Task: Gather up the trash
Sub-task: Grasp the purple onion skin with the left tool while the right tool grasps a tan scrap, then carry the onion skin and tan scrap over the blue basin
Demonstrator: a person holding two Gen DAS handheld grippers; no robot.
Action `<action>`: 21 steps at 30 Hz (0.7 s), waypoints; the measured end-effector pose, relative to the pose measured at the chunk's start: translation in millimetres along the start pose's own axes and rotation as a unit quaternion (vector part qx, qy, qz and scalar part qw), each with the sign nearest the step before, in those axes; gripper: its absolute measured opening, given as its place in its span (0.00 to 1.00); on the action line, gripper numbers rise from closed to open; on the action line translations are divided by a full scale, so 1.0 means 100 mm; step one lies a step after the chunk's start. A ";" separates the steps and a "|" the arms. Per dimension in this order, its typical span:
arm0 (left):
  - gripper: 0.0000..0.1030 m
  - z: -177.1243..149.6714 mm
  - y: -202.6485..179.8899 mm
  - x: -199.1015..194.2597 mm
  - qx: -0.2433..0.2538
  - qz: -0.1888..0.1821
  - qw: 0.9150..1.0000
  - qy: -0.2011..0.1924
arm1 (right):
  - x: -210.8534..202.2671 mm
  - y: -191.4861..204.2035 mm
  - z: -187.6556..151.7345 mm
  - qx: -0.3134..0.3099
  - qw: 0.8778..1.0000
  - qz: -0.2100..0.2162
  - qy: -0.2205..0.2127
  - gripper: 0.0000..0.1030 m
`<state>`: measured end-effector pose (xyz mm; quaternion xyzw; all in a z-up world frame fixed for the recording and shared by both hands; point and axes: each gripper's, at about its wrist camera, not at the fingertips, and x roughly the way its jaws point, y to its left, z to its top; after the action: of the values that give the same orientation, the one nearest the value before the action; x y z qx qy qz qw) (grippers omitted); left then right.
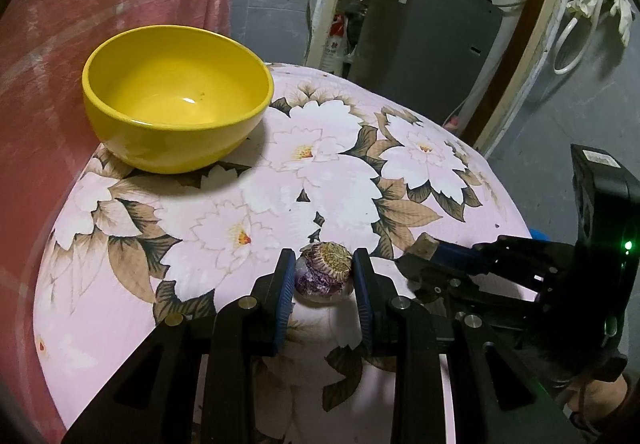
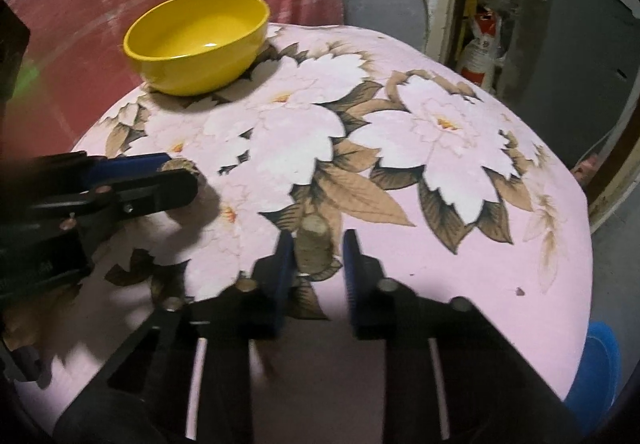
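Note:
A purple-and-tan onion scrap [image 1: 325, 271] lies on the pink flowered tablecloth [image 1: 224, 211]. My left gripper [image 1: 323, 268] has its blue pads on both sides of it, touching or nearly so. A brown cork-like stub [image 2: 315, 244] lies on the cloth between the blue pads of my right gripper [image 2: 318, 244], with a gap on the right side; the jaws stand open. The stub also shows in the left wrist view [image 1: 425, 246] at the right gripper's tip. A yellow empty bowl [image 1: 176, 99] stands at the far left of the table, and also shows in the right wrist view [image 2: 198, 43].
A pink blanket [image 1: 100, 3] hangs behind the bowl. A dark grey appliance [image 1: 428, 35] and a doorway with clutter stand beyond the table's far edge. A blue object [image 2: 596, 364] is on the floor at the right. The left gripper [image 2: 132, 183] reaches in from the left.

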<state>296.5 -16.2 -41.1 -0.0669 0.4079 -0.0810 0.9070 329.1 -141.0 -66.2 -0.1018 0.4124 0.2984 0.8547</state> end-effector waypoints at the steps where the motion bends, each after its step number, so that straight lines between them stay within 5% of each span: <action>1: 0.24 0.00 0.00 -0.01 0.000 -0.001 1.000 -0.001 | -0.01 0.01 0.00 -0.001 1.000 -0.003 -0.002 0.21; 12: 0.24 0.01 -0.13 -0.37 0.004 -0.021 0.998 -0.065 | -0.65 -0.02 -0.07 0.050 0.993 -0.023 -0.107 0.21; 21: 0.24 0.10 -0.59 -0.90 0.032 -0.065 0.984 -0.164 | -1.57 -0.05 -0.17 0.061 0.967 -0.092 -0.230 0.21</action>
<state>240.1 -55.0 42.1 -0.0761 0.2451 -0.1408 0.9562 245.8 -219.3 43.3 -0.0154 0.2116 0.2082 0.9548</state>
